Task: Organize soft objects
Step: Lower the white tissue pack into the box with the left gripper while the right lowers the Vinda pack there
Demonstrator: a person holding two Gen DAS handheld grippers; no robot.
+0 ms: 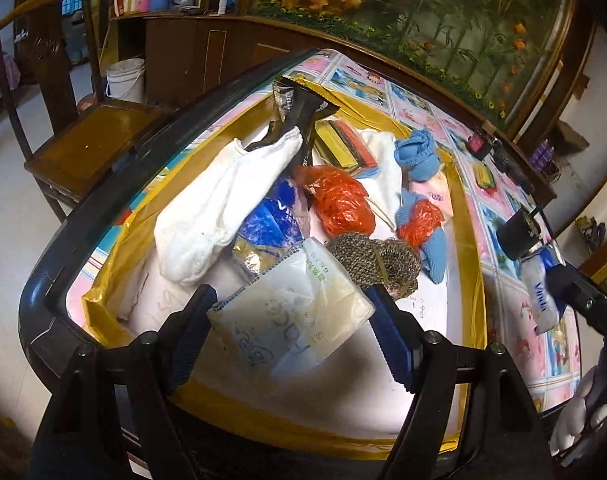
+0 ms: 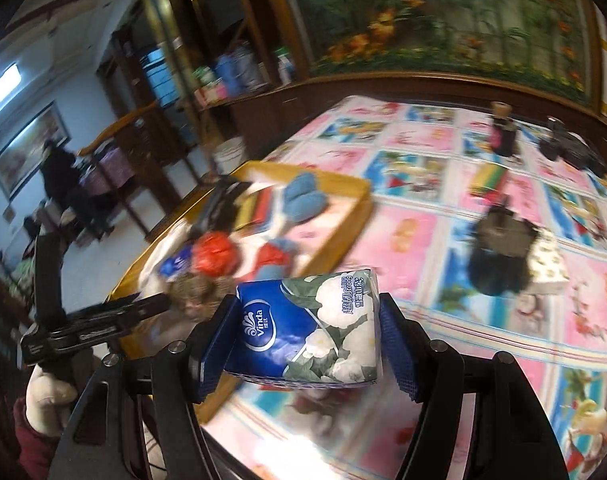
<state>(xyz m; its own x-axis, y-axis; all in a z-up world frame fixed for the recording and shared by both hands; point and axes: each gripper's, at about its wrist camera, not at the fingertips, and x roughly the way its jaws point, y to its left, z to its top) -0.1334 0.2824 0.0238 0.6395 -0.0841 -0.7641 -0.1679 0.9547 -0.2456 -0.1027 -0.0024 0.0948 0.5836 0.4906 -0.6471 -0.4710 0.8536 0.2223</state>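
Note:
My left gripper is shut on a pale tissue pack held over the gold-rimmed box. The box holds a white cloth, orange plastic bags, blue knit pieces, a brown knit piece and a blue Vinda pack. My right gripper is shut on a blue-and-white Vinda tissue pack, held above the table to the right of the box. That pack and gripper also show in the left wrist view.
The table has a pink and blue picture cloth. On it lie a black round object, a floral tissue pack, a striped block and dark items at the far edge. A wooden chair stands left.

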